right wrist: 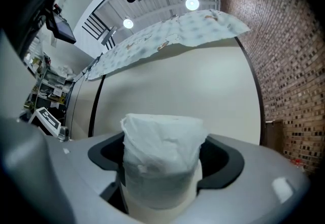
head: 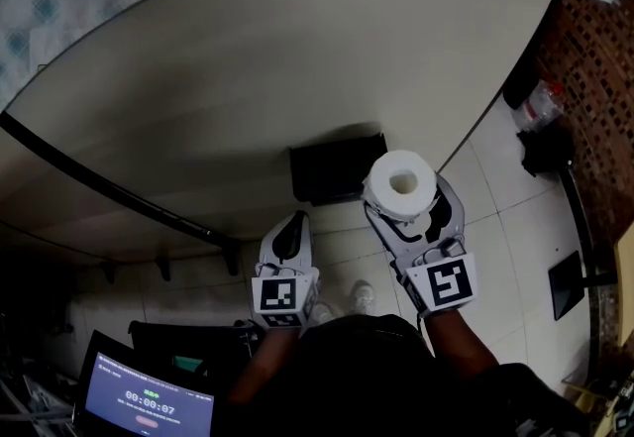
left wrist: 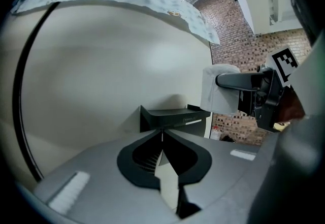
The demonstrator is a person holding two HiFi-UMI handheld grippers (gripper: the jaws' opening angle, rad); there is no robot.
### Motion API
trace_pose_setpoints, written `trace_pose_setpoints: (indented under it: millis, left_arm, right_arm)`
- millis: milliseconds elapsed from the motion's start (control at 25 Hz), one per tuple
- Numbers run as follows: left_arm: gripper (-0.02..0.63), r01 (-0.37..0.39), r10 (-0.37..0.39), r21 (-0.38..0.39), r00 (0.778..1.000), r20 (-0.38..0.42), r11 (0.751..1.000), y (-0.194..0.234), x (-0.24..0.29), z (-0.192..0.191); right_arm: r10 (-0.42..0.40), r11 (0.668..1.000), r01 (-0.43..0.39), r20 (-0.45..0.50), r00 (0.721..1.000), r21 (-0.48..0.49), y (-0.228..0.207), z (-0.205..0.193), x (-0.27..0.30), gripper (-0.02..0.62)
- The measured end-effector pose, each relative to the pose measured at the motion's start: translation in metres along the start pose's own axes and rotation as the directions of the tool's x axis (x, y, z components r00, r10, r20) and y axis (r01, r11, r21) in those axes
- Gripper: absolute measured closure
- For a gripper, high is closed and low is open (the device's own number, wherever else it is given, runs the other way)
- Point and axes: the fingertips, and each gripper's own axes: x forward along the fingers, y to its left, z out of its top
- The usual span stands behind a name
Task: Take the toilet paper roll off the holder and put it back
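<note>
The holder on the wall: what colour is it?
The holder is black; the head view shows it best.

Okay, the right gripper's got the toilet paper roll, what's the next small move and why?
Probably ease the right gripper toward the black holder on the wall. Its jaws are clamped on the toilet paper roll, held upright and already off the holder, which sits just left of it in the head view.

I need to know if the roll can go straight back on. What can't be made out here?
Holder: any bar, hidden by its own body in head and left gripper views.
Roll: bottom end, cut off by the right gripper view's lower edge.
Screen: small print, too small in head view.
</note>
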Motion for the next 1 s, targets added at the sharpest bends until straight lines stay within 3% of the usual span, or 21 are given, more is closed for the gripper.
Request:
trace_pose_setpoints:
  millis: [200,600,1000]
  left_arm:
    - [0.566,-0.007,0.007,0.016,1.0,-0.025,1.0,-0.003,0.008,-0.004]
    - [0.428,-0.004,0.005,0.007,0.995,-0.1,1.0,0.002,0.011,-0.025]
    - [0.428,0.072,-0.073,-0.012,0.989,-0.127,0.997,-0.005,0.038,-0.03]
  right_arm:
    - [-0.008,1.0,0.008,0.009,1.0,-0.003,-0.006,0.003,-0.003,0.17]
    - [-0.02,1.0,0.02,0.014,1.0,-0.011,-0.004,0.007,-0.007,0.17]
    - [-0.026,1.0,0.026,0.018,1.0,-0.005,-0.021,0.006,-0.008,0.17]
